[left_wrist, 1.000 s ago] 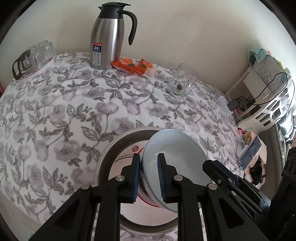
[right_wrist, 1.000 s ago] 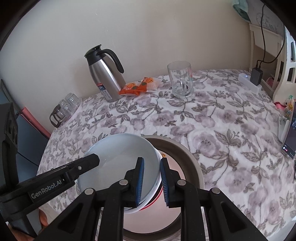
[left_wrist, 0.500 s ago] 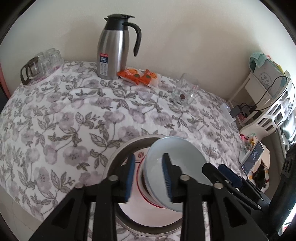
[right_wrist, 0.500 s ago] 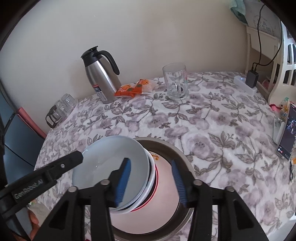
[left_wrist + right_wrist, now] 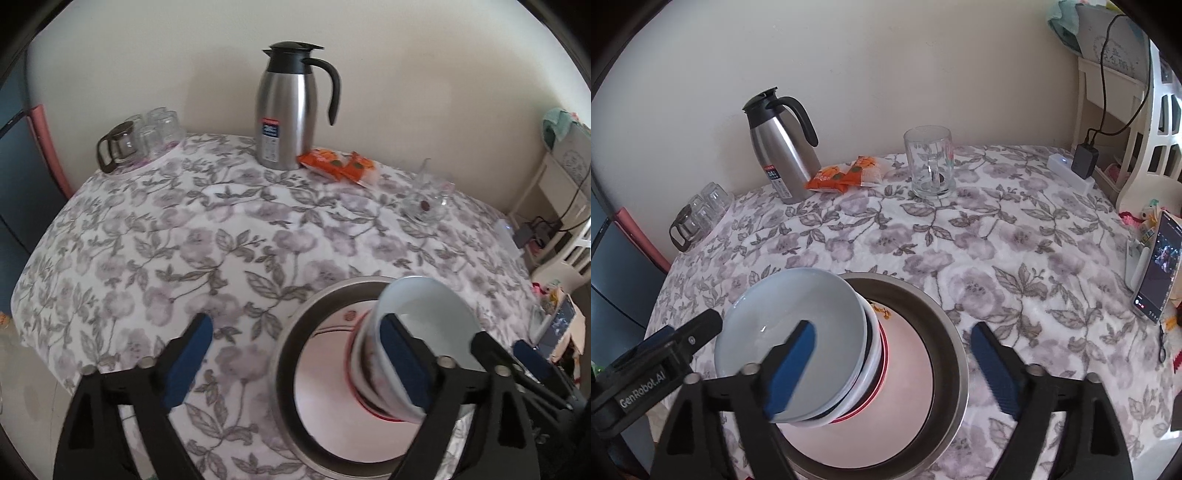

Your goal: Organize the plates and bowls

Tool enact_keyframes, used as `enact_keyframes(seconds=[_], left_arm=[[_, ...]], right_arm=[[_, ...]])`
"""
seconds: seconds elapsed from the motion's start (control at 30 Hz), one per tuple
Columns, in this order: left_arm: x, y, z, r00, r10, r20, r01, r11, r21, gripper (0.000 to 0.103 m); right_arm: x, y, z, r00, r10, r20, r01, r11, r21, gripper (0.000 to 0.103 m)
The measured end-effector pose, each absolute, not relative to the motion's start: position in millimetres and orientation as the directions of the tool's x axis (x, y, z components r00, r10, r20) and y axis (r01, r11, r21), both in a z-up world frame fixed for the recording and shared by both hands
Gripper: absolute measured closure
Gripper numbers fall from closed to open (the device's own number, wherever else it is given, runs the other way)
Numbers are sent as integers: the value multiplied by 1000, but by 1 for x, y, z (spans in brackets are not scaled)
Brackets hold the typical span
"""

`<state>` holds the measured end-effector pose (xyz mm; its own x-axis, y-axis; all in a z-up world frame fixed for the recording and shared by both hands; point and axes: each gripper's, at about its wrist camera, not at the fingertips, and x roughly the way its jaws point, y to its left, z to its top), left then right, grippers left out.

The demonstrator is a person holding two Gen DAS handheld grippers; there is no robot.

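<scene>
Bowl stacked on the plate; both grippers letting go.

The pale blue bowl (image 5: 790, 325) sits atop nested bowls on the metal-rimmed plate (image 5: 945, 332) at the table's near edge. The left gripper (image 5: 295, 365) and right gripper (image 5: 894, 369) are opening, pinching nothing. Nothing else shows left to stack. Far off stand a thermos (image 5: 783, 155), snack packets (image 5: 846, 173) and a glass mug (image 5: 929, 162), well clear.

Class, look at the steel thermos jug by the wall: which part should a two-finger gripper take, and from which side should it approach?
Probably the black loop handle of the steel thermos jug. It stands upright, its body looks wide and smooth, and the handle juts out toward the orange snack packets. Approach from that side, fingers either side of the handle.
</scene>
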<state>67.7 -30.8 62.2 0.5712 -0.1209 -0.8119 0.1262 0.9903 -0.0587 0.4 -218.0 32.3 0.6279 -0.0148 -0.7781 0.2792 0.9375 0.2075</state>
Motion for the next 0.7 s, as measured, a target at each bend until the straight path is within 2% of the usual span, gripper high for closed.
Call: enact_keyframes(seconds=[0.07,0.7], left_arm=[[66,-28,63,584,-111,-804,117,992,-52,10],[39,-21,54,592,-73,-802,116,993,-5,9]], right_arm=[[0,-217,33,633,-17,-774,275,940,204,0],[-21,-206,40,649,-61,-758,244,961,132,0]])
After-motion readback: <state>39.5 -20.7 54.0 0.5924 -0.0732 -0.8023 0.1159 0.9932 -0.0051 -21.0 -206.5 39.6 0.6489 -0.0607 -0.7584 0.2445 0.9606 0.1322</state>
